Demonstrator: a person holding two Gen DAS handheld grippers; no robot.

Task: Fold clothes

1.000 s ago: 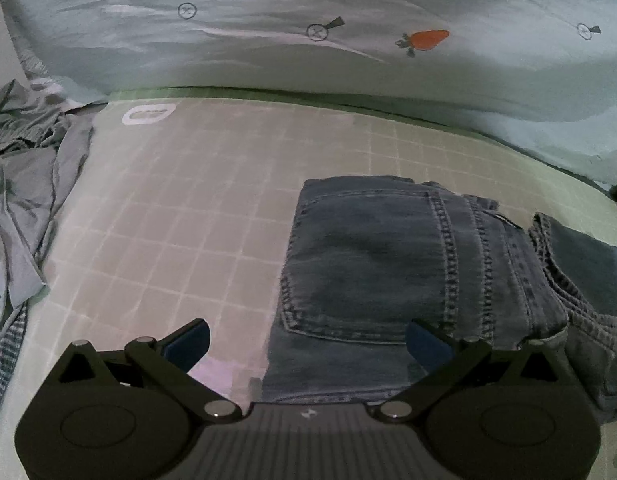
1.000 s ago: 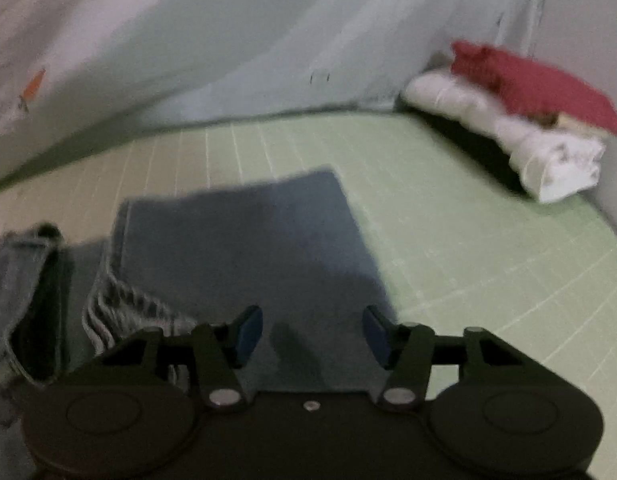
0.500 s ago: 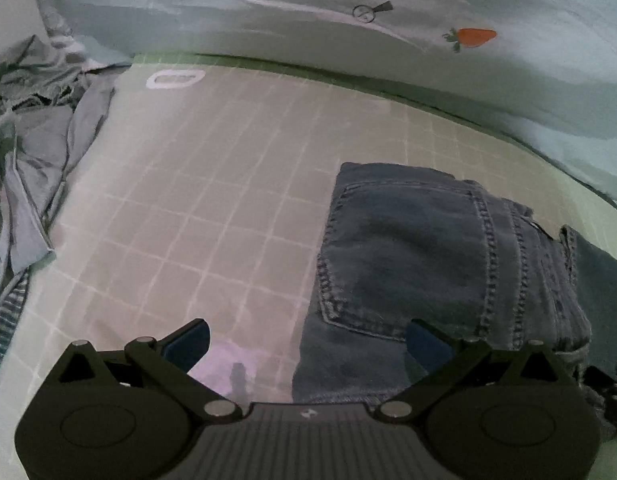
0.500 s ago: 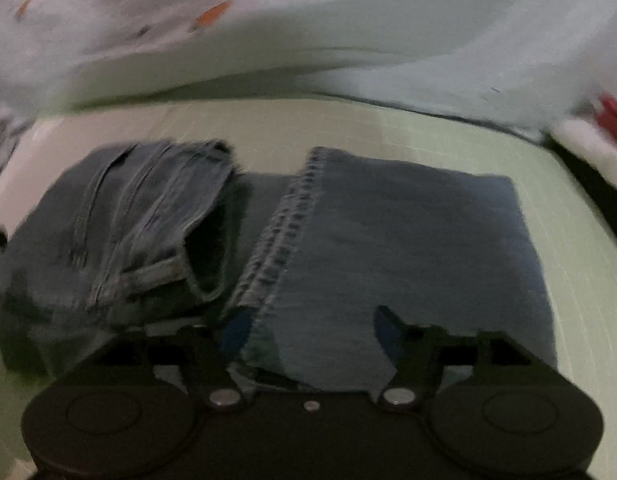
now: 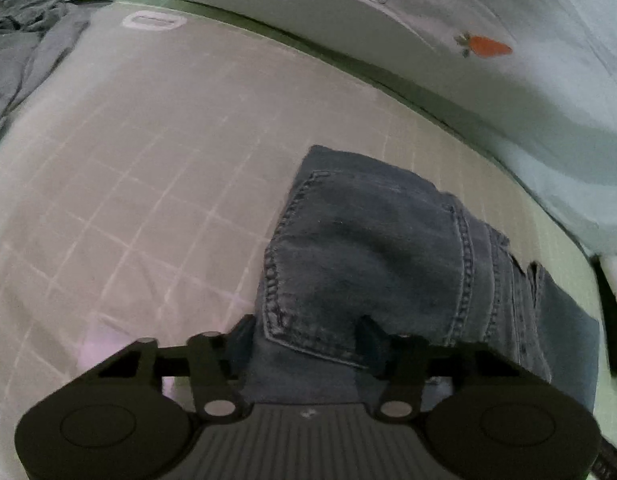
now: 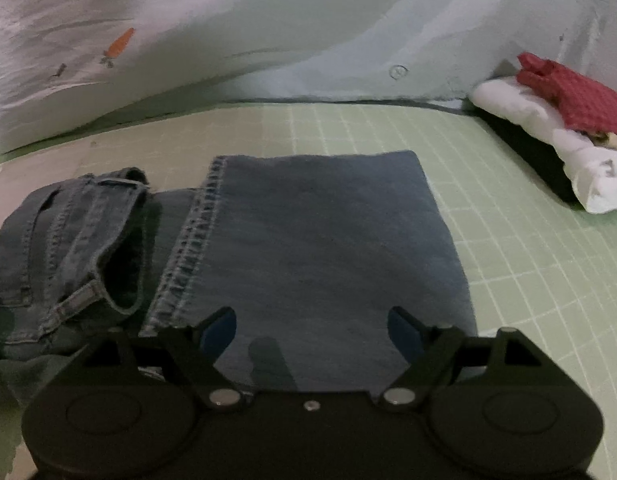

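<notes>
You're in a home bedroom: a pale bedsheet (image 5: 488, 92) printed with little carrots (image 5: 486, 46) drapes beside a gridded green mat (image 6: 528, 264), a folded stack of white and red laundry (image 6: 556, 128) sits right, crumpled grey clothes (image 5: 24, 44) left.

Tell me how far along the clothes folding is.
Done: the jeans lie partly folded on the mat, beside a folded stack. In hand: the left claw straddles the jeans' pocket end; the right claw hangs open above the leg end. Left: the final fold, and the crumpled shirts.
</notes>
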